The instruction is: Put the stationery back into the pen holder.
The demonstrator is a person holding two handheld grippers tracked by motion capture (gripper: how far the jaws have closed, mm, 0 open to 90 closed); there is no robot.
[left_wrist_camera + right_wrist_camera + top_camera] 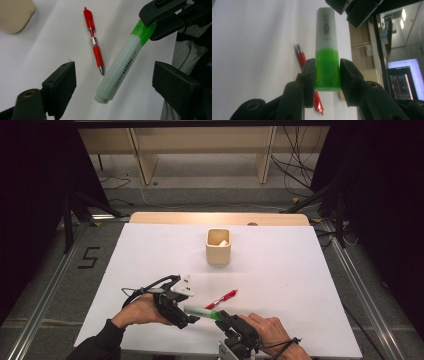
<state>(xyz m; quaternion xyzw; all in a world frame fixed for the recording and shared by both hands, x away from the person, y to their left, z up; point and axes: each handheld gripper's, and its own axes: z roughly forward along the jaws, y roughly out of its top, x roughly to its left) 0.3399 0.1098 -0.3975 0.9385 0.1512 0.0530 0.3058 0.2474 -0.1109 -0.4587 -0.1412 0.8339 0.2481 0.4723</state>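
**Highlighter held for uncapping: items around it, left to right**

Left gripper [192,317], nearest me on the left: matte black jaws with flat, blocky pads, standing wide apart. In its own view the frosted end of the highlighter [120,68] lies between them with clear daylight on both sides, touching neither. I judge that I have brought it level with that end so it can close on the cap.

Highlighter [202,312], the landmark: a stout, smooth plastic barrel, green at one end, milky and translucent at the other, with "HIGH" printed in dark letters. It is off the table, roughly level, bridging my two grippers.

Red pen [221,299], just behind the highlighter: slim and glossy, with a clear middle section, a rubbery-looking red grip and a metal tip. It lies flat on the white table [300,285], untouched, probably waiting its turn.

Right gripper [223,318], at the highlighter's green end: the same black jaws, clamped on the green section, pads pressed against both flanks [327,72]. The end grip leaves the frosted part free for my other hand.

Holder cup [218,247], well beyond the highlighter toward the table's far edge: pale, squarish with rounded corners, matte, open-topped, something small and pale inside that I cannot identify.
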